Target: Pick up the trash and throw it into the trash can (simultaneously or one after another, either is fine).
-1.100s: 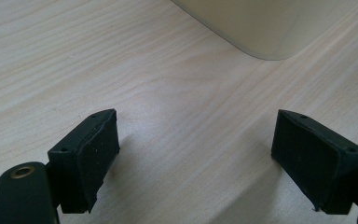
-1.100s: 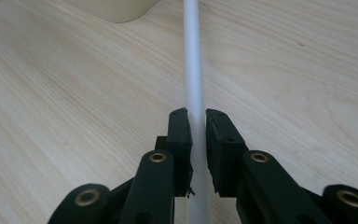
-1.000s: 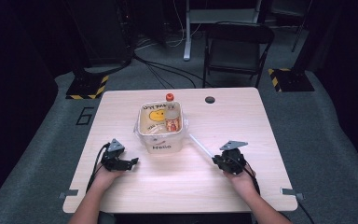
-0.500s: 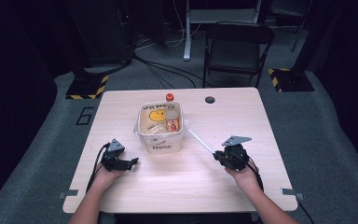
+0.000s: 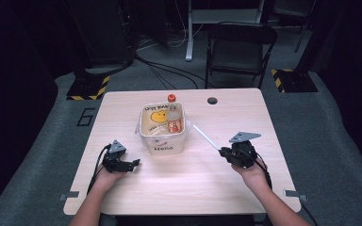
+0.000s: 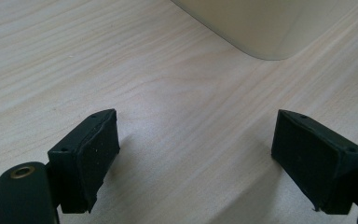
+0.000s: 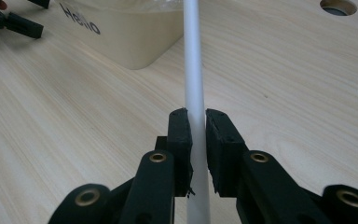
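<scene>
My right claw (image 7: 196,122) pinches a white straw (image 7: 192,56) over the desk (image 5: 207,179); my left claw (image 6: 196,154) gapes wide, holding nothing, beside the tub (image 5: 162,141).

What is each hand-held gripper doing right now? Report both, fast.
Left hand-held gripper: open, jaws wide apart over the table, holding nothing.
Right hand-held gripper: closed on the white straw.
</scene>
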